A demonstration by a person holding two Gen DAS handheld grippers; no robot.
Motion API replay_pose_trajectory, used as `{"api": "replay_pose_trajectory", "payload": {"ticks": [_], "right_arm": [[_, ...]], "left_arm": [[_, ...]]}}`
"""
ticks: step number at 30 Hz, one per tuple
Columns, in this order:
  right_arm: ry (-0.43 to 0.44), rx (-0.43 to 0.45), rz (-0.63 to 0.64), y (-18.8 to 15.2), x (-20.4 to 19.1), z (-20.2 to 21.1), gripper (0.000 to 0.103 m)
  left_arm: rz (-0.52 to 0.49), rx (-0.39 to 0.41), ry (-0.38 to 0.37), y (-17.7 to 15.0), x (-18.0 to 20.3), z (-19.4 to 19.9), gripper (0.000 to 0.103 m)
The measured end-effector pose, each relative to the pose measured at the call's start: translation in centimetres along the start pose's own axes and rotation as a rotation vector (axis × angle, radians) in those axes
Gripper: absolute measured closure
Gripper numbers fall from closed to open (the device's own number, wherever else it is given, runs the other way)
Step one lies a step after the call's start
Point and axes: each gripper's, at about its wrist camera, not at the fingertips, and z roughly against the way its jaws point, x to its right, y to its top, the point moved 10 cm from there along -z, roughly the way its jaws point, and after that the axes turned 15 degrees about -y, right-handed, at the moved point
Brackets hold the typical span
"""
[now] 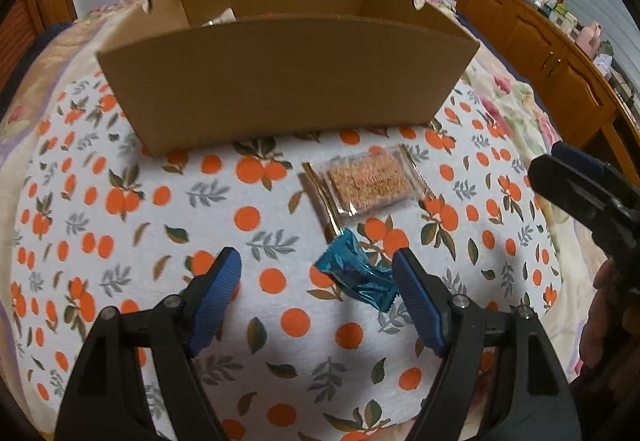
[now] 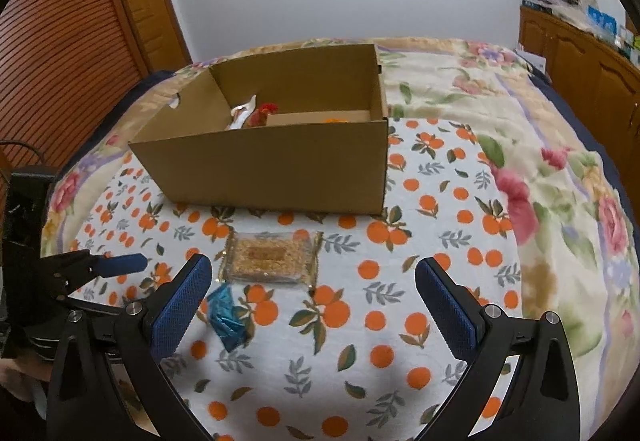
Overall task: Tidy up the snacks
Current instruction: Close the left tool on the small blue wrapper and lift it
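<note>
A small blue foil snack lies on the orange-print cloth, just inside the right finger of my open left gripper. Beyond it lies a clear packet of a brown grain bar. A cardboard box stands behind, open at the top. My right gripper is open and empty above the cloth; the grain bar is ahead of it and the blue snack is by its left finger. The box holds a red and a white packet.
The orange-print cloth covers a bed with a floral blanket. Wooden cabinets with clutter on top run along the right wall. A wooden slatted door stands at left. The left gripper shows in the right wrist view.
</note>
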Motion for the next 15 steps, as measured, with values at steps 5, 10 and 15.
{"api": "replay_pose_trajectory", "payload": {"ticks": [5,10,15], "right_arm": [[0.015,-0.024,-0.007,-0.8,0.2,-0.8,0.000],[0.016,-0.032,0.003,-1.2,-0.1,-1.1,0.000],[0.017,-0.038,0.004,-1.4,-0.2,-1.4,0.000]], "left_arm": [[0.017,-0.027,-0.025,-0.5,0.6,-1.6,0.028],[0.014,-0.072,-0.051,-1.4,1.8,-3.4,0.043],[0.025,-0.093,-0.043,-1.8,1.9,-5.1,0.051]]}}
